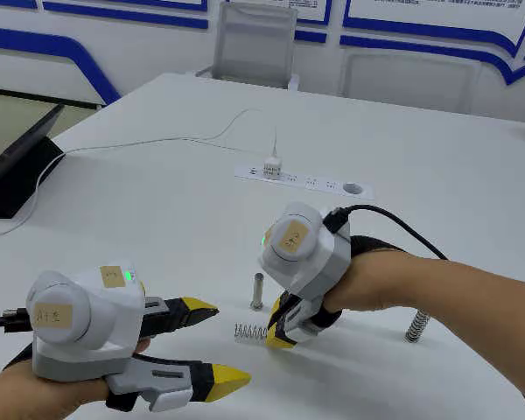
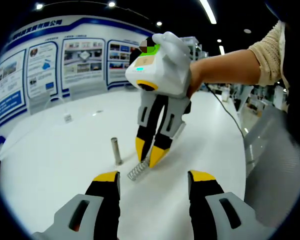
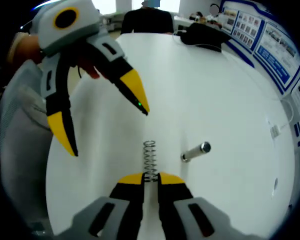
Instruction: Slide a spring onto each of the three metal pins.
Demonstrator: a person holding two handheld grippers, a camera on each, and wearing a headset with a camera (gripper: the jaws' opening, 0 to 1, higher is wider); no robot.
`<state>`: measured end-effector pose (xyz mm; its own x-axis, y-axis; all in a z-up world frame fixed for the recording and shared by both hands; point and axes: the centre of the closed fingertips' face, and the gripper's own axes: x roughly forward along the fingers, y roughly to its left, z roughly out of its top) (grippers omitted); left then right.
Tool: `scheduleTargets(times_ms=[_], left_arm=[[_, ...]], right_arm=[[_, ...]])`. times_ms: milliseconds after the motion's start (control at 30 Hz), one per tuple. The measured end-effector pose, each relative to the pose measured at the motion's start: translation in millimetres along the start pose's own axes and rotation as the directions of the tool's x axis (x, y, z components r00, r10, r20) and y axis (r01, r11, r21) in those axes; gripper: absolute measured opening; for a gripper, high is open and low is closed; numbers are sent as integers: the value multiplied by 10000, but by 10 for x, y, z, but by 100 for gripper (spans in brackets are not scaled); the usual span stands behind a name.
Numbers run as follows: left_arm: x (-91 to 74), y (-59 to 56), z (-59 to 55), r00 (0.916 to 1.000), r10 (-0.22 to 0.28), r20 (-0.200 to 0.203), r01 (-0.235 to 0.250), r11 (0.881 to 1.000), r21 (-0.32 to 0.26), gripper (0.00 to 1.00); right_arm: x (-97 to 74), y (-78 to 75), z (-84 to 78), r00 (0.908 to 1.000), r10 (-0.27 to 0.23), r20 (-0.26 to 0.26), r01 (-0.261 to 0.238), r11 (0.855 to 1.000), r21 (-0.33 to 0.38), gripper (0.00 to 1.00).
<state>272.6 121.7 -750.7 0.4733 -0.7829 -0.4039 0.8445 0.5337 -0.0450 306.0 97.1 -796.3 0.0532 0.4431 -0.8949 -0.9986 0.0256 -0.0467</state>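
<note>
Tabletop [image 1: 157,201] white, blue-trimmed wall [image 1: 157,44] behind; right tool [image 1: 276,338] pinches a spring [image 1: 248,332] near the pin [image 1: 257,291], left tool [image 1: 233,343] spread.

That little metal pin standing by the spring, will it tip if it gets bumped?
Probably: the short grey metal pin stands upright on its narrow end on the white table, with no visible holder. As a smooth cylinder, it would likely roll once down. Being metal, it should stay stiff.

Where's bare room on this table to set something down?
Free: white tabletop between the black slanted stand and the white power strip. Crowded: around the upright grey metal pin, where the right gripper pinches a coiled wire spring beside the open left gripper.
</note>
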Motion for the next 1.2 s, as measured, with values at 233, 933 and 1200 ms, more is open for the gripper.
scheduleTargets(times_ms=[233, 933, 1200], left_arm=[[32, -50, 42, 9998, -174, 25, 173, 9997, 174, 54], [109, -231, 169, 9962, -851, 168, 831, 9916, 992, 28], [105, -265, 187, 9950, -976, 221, 941, 9873, 1278, 14]], right_arm=[[-236, 135, 48, 9999, 94, 139, -86, 9985, -546, 12], [-507, 414, 133, 9993, 277, 261, -228, 9846, -1735, 12], [-525, 463, 155, 9991, 348, 255, -293, 9808, -1927, 12]])
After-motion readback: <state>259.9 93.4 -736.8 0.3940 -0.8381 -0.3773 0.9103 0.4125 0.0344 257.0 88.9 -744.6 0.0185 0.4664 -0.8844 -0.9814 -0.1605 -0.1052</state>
